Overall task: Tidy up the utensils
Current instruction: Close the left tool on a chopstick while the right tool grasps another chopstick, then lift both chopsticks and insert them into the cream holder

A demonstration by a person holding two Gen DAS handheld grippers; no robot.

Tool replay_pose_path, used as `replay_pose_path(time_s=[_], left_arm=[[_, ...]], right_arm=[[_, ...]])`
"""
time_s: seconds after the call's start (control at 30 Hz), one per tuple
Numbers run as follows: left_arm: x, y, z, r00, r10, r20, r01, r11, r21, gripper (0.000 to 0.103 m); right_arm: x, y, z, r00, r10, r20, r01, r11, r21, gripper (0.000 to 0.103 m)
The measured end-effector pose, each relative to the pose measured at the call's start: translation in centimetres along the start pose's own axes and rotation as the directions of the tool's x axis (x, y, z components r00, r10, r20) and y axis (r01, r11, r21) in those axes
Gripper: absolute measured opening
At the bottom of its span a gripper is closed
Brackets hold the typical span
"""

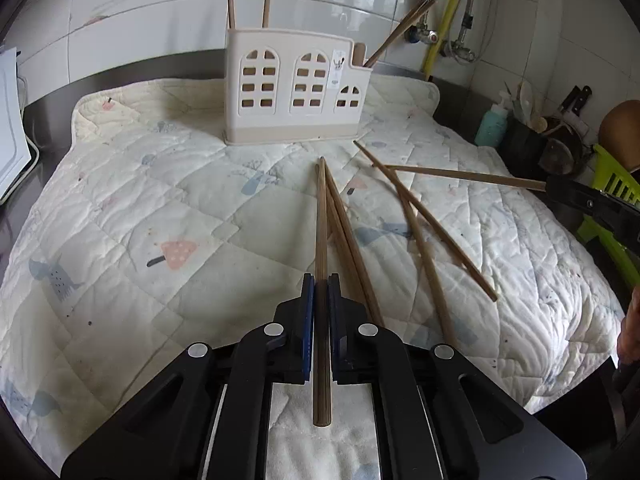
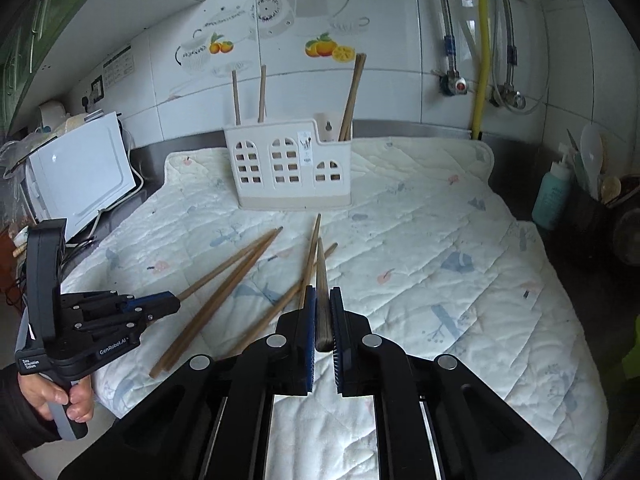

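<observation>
Wooden chopsticks clamped in both hand-held grippers, holder waiting at the back of the quilted mat.

Left hand-held gripper (image 1: pixel 321 280) is clenched on one chopstick (image 1: pixel 321 240) that runs straight along its fingers, tip aimed at the holder; right hand-held gripper (image 2: pixel 323 292) is pinching another chopstick (image 2: pixel 321 280) near its thick end. Four more loose chopsticks (image 1: pixel 424 224) lie fanned out on the quilted mat (image 1: pixel 160 208) covering the bench, between the grippers and the white holder (image 1: pixel 298 84), which already has a few sticks standing in it. My take: lift each stick clear of the pile first, tip it upright over an open slot, then lower it thin end down before letting go, one hand at a time so the grippers don't bump.
</observation>
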State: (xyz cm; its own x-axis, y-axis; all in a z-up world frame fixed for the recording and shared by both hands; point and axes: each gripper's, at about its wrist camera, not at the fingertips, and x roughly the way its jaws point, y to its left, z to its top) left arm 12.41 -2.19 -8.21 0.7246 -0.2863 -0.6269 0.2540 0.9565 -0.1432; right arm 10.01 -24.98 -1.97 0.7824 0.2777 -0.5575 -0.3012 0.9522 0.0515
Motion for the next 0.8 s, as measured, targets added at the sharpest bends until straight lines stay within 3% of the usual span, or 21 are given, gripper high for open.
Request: replay_pose_path(time_s=[0.3,0.57,0.8], left_arm=[[-4.8,0.0,3.6,0.99,0.012,0.141,-0.016,0.999,0.028,0.005],[-5.7,0.3,6.7,0.984,0.019,0.18,-0.03,0.998,0.059,0.005],[-6.0,0.7,10.2,0.98,0.025,0.196,-0.044,0.995,0.092,0.005]], right_arm=[[-3.7,0.2,7.0,0.993,0.045,0.112,-0.038,0.997,-0.069,0.007],[-4.3,0.1,12.5,0.987,0.127,0.102,-0.117,0.988,-0.101,0.007],[-4.0,0.5,18.4,0.982,0.134,0.133,-0.113,0.981,-0.155,0.007]])
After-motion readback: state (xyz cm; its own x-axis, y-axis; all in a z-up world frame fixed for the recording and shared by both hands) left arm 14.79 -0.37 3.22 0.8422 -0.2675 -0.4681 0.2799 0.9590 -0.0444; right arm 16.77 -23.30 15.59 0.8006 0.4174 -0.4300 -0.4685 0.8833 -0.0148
